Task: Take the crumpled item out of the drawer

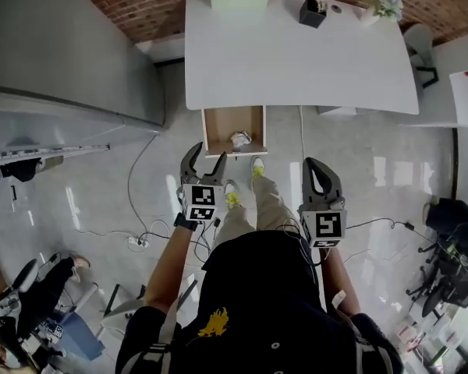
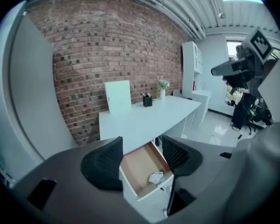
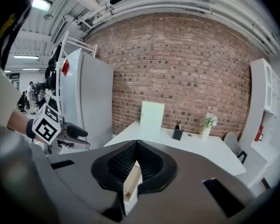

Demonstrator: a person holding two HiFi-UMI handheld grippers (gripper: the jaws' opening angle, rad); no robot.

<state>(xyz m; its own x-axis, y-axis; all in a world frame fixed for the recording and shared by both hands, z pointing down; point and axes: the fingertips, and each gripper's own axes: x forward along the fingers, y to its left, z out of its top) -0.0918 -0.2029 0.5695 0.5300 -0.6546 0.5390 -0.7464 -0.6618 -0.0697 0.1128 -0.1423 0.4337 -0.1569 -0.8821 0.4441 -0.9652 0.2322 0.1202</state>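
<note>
The left claw [image 2: 141,158] gapes wide. Its ribbed black pads frame the open wooden drawer [image 2: 139,164] just below and ahead, and a crumpled white paper wad [image 2: 156,177] lies near the drawer's front, untouched. The right claw [image 3: 136,146] is pinched to a narrow wedge, empty, and its view catches only a sliver of drawer wall. The head view alone shows both claws short of the smooth white desk [image 1: 296,61].
</note>
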